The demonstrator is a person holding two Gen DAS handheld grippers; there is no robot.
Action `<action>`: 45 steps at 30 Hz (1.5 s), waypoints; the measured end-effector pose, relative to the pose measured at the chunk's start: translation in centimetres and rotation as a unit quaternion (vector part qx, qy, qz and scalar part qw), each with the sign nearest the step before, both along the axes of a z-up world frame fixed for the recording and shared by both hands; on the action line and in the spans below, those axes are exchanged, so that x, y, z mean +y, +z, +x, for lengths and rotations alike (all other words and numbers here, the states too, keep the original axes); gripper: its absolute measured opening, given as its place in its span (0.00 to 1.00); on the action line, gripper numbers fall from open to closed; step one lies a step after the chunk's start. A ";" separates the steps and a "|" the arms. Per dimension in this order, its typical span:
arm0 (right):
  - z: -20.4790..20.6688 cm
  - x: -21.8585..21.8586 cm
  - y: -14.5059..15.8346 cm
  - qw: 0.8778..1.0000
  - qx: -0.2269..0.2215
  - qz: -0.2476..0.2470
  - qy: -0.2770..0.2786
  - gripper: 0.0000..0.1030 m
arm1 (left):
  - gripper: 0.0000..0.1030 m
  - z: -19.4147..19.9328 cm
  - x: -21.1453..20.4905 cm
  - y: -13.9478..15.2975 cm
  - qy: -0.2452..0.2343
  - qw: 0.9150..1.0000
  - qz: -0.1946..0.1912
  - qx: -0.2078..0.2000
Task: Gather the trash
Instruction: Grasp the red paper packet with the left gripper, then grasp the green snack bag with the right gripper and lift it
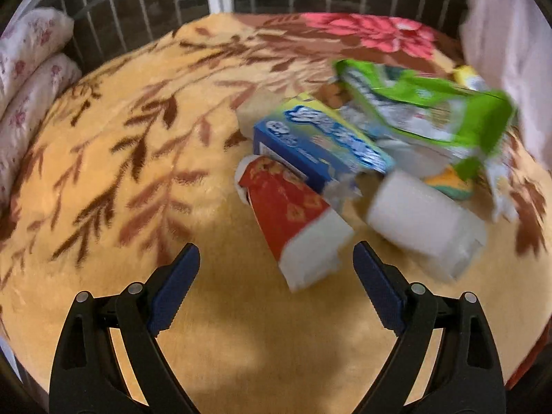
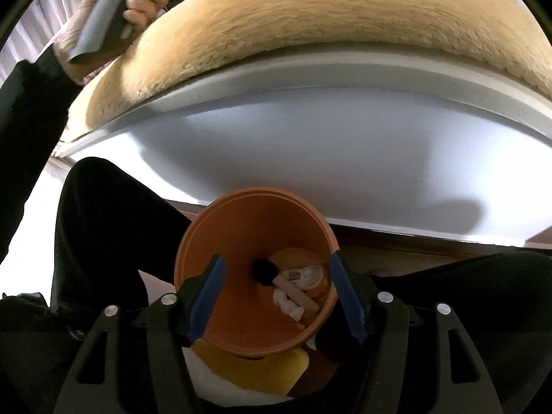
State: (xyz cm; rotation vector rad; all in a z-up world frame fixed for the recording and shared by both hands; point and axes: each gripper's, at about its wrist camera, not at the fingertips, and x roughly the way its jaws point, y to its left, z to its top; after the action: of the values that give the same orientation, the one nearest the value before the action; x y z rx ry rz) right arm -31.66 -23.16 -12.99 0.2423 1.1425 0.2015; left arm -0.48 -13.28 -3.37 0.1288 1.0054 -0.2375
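On my left view the trash pile is blurred, so I cannot read any print. The red box [image 1: 293, 220] lies on the blanket [image 1: 120, 158] just ahead of my left gripper [image 1: 276, 258]; its long axis runs from far-left toward near-right, the white end nearest me. These tongs stand wide open, nothing between them. My right gripper [image 2: 276, 293] holds its pads against the rim of the orange bin [image 2: 255, 276], mouth toward the camera. Its contents are partly hidden.
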 end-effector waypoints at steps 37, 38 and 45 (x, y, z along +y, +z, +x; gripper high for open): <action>23.5 0.5 17.5 0.963 -0.225 -0.151 0.002 0.76 | 0.26 -11.7 8.9 1.5 -0.024 0.994 -0.059 -0.092; 25.1 1.0 16.8 0.961 -0.217 -0.171 0.004 0.76 | 0.26 -11.6 9.1 1.4 -0.023 0.994 -0.063 -0.090; 28.0 2.5 15.1 0.956 -0.199 -0.213 0.030 0.30 | 0.26 -11.2 9.7 1.0 -0.022 0.993 -0.075 -0.086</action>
State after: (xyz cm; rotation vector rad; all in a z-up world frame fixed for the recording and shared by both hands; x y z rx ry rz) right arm -3.62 -20.63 2.09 -0.2096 0.7675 0.0484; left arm -11.66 -3.57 -2.42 0.0335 0.8107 -0.3359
